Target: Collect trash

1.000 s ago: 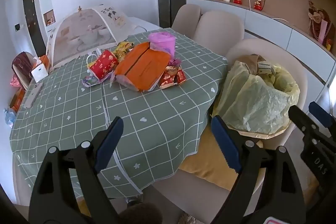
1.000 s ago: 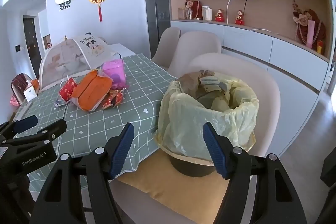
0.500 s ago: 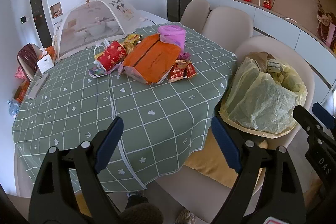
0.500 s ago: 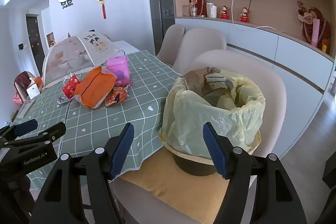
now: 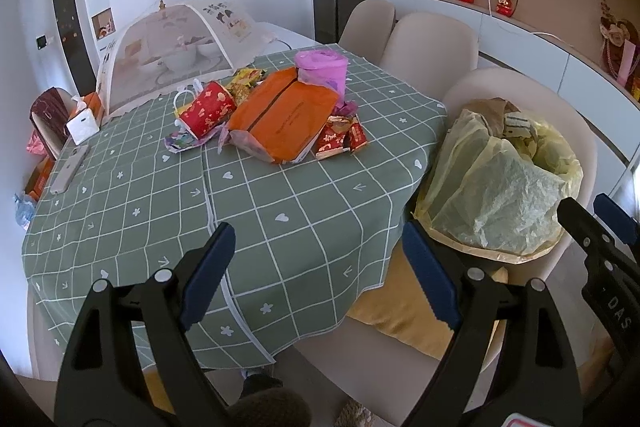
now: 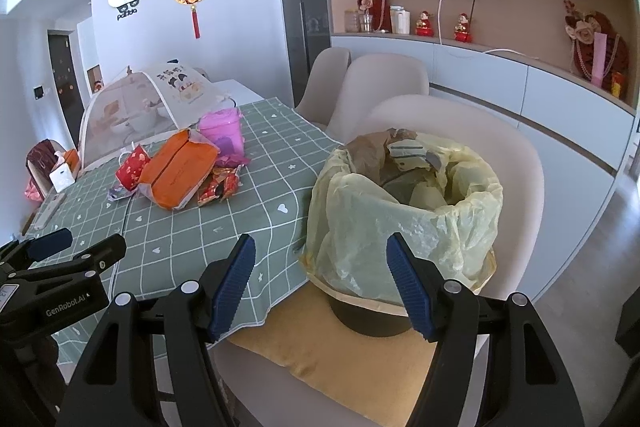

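ur left gripper [image 5: 316,279] hangs w/ fingers apart over the tabletop [image 5: 280,211] edge; trash pile [image 5: 280,115] lies well ahead, left of the bin [image 6: 404,211]. right gripper [image 6: 322,283], also apart & empty, faces the bin, so left is nearer.

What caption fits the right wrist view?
Open right gripper faces yellow-lined trash bin on a chair; wrappers wait on the checked tablecloth.

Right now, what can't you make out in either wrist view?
- Bin: body mostly covered by the yellow liner; how full it is stays unclear in both views.
- Wrappers: print too small to read.
- Dishes under the mesh food cover: blurred by the mesh.
- Phone: far, near the left wrist view's edge; screen indistinct.
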`<state>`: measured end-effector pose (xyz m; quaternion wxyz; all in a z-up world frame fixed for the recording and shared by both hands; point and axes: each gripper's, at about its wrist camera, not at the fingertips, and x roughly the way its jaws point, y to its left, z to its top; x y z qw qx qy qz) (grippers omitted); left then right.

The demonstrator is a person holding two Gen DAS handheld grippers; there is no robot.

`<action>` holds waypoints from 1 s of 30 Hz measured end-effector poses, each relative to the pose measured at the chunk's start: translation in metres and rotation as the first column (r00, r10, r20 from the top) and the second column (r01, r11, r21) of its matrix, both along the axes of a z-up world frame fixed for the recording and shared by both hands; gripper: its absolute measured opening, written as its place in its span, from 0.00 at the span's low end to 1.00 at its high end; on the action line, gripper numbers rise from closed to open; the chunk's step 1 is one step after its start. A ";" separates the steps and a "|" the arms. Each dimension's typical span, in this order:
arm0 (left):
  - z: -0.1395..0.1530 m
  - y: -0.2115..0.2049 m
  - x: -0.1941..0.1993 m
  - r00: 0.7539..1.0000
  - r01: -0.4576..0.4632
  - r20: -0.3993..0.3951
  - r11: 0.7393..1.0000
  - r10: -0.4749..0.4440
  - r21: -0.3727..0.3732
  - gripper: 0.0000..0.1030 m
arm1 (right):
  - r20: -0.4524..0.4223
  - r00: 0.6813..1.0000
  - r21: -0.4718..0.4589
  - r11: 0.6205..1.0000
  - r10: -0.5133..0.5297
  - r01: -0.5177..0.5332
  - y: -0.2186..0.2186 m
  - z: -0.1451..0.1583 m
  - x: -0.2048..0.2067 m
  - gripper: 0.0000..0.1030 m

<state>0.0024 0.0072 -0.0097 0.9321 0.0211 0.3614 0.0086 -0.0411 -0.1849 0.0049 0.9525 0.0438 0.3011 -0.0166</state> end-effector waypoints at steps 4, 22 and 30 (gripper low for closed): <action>0.001 0.000 0.000 1.000 0.002 0.006 1.000 -0.002 0.002 0.79 | 0.009 1.000 -0.003 1.000 0.002 -0.002 0.000 0.001 0.000 0.63; 0.005 -0.002 -0.003 1.000 0.011 0.029 1.000 -0.011 0.000 0.79 | 0.026 1.000 -0.005 1.000 -0.003 0.003 0.000 0.004 -0.002 0.63; 0.005 -0.003 -0.003 1.000 0.006 0.029 1.000 -0.006 0.000 0.79 | 0.025 1.000 -0.005 1.000 -0.003 0.003 0.000 0.004 -0.002 0.63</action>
